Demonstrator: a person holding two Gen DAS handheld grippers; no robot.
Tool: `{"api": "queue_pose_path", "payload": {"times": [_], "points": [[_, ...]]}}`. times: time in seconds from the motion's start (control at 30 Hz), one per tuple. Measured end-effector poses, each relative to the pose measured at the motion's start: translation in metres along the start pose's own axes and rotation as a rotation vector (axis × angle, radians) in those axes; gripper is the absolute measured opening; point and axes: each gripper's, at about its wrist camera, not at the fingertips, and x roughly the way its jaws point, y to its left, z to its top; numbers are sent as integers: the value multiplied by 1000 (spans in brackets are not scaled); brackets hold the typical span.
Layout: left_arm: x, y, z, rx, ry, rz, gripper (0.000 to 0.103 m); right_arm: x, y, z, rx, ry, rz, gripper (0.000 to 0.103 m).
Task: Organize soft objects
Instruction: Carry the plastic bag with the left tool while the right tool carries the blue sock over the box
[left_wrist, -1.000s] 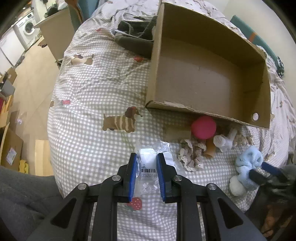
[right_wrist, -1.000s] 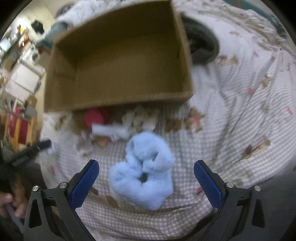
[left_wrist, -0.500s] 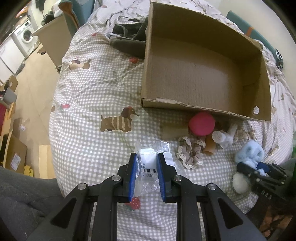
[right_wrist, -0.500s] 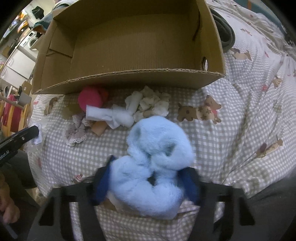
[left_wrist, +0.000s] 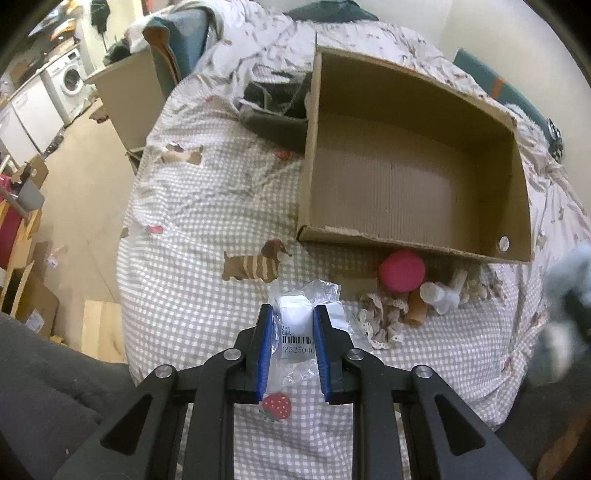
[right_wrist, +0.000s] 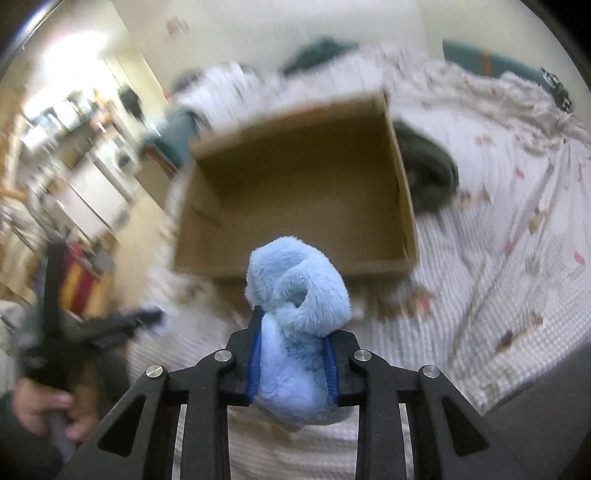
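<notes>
My right gripper is shut on a fluffy light-blue plush item and holds it lifted above the bed, in front of the open cardboard box. The plush shows blurred at the right edge of the left wrist view. My left gripper is shut on a clear plastic bag with a barcode label, low over the checked bedspread. The cardboard box lies beyond it. By the box's near wall lie a pink ball, lace trim and a white fabric piece.
A dark garment lies left of the box and shows in the right wrist view. The bed's left edge drops to the floor, where boxes and a washing machine stand. A strawberry print marks the sheet under my left gripper.
My right gripper closed on the blue plush and lifted it off the bed towards the box. My left gripper kept its hold on the bag and barely moved.
</notes>
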Motion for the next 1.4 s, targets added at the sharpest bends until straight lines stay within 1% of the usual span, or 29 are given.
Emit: {"api": "queue_pose_path", "payload": {"times": [0.07,0.1,0.17,0.3,0.4,0.57,0.77,0.87,0.93,1.0,1.13,1.3,1.4], "points": [[-4,1,0,-7,-20,1,19,-19,1,3,1,-96,47,29],[-5,1,0,-9,-28,1,19,-26,1,5,0,-133,47,29],[-6,2,1,-12,-35,4,19,-27,2,10,10,-152,39,29],[-5,2,2,-15,-32,6,19,-20,0,11,30,-136,30,29],[-5,-1,2,0,-24,-15,19,-20,2,8,24,-132,34,29],[-6,-10,4,28,-10,-46,19,-15,2,3,6,-101,33,29],[-19,-22,3,87,-62,-53,19,-12,-1,1,29,-85,38,29],[-26,-22,8,73,-79,-66,19,-9,-7,4,64,-81,41,29],[-31,-24,14,67,-91,-83,19,-5,-13,9,99,-63,50,29],[-37,-33,26,94,-116,-83,19,-3,-17,15,121,-60,52,29],[-45,-49,51,142,-165,-96,19,1,-18,35,103,-78,40,29],[-37,-67,91,154,-193,-96,19,8,-20,70,66,-113,43,29],[-26,-79,108,166,-206,-86,19,18,-22,89,49,-130,40,29]]}}
